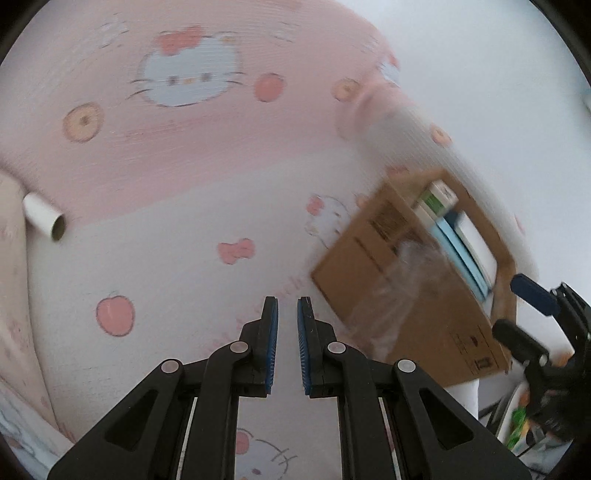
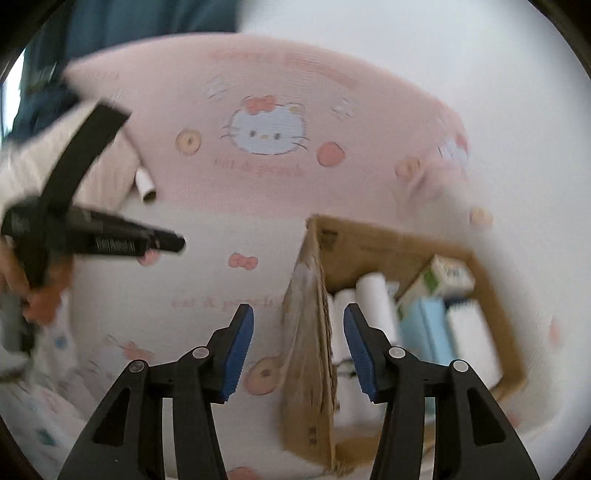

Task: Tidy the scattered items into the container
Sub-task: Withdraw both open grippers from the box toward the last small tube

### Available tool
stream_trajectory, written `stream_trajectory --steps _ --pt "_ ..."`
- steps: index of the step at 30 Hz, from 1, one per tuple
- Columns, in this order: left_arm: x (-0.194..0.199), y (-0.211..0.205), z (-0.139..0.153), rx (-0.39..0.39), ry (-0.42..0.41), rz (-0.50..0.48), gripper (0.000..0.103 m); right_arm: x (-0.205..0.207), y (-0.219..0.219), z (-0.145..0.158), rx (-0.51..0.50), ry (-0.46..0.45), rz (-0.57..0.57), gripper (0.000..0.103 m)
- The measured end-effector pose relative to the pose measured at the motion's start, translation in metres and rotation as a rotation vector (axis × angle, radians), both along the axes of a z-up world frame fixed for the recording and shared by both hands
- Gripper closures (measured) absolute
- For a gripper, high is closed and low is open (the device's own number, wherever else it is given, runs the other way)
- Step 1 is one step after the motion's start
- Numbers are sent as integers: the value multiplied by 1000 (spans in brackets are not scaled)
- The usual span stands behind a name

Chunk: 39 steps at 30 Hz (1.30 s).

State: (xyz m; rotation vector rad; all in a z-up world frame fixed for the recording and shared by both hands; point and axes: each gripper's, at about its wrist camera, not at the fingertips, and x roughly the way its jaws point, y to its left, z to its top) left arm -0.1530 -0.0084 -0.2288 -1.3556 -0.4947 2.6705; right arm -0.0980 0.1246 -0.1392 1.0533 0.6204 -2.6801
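Observation:
An open cardboard box (image 1: 373, 236) (image 2: 369, 240) lies on a pink and white cartoon-cat bedsheet (image 1: 177, 155) (image 2: 240, 184). Inside it are white rolls (image 2: 373, 295), a green and white carton (image 1: 439, 199) (image 2: 439, 277) and pale blue packs (image 1: 461, 251) (image 2: 424, 325). My right gripper (image 2: 298, 310) (image 1: 524, 317) is open and empty above the box's near wall. My left gripper (image 1: 287, 306) (image 2: 177, 243) hovers over bare sheet left of the box, its jaws almost together with nothing between them. A white cardboard tube (image 1: 44, 218) (image 2: 146, 184) lies far left on the sheet.
A beige pillow (image 1: 11, 258) (image 2: 107, 162) touches the tube at the sheet's left edge. Clear plastic film (image 1: 402, 288) clings to the box's side. A person's blue clothing (image 2: 110, 29) is behind the bed. Colourful items (image 1: 517, 424) sit low at the right, off the bed.

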Motion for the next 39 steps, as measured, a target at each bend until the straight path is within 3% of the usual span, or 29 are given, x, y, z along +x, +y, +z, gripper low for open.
stream_trajectory --steps 6,11,13,16,21,24,26,30,34,37,39 --pt "20 -40 -10 -44 29 75 92 -23 -49 -10 94 10 88 54" --pt "34 -89 -42 -22 -62 161 92 -39 -98 -31 225 0 192 54" --pt "41 -114 -52 28 -88 224 92 -43 -117 -39 274 3 238 54" --pt "48 -151 -56 205 -74 328 92 -53 -144 -51 324 0 281 54" --pt "51 -192 -56 382 -6 431 92 -79 -174 -58 264 -67 292 54" --pt "46 -208 -54 441 8 461 92 -97 -190 -57 218 -111 299 53" --pt "39 -219 -48 453 28 463 92 -106 -199 -57 204 -141 300 53" --pt "12 -241 -19 392 72 446 92 -118 -212 -55 172 -158 327 50" --pt "-18 -265 -1 382 106 452 91 -127 -224 -59 176 -179 346 48" --pt "-41 -279 2 298 115 460 77 -132 -227 -59 153 -208 365 48" --pt "-52 -290 -13 282 95 473 48 -139 -232 -60 144 -229 375 48"
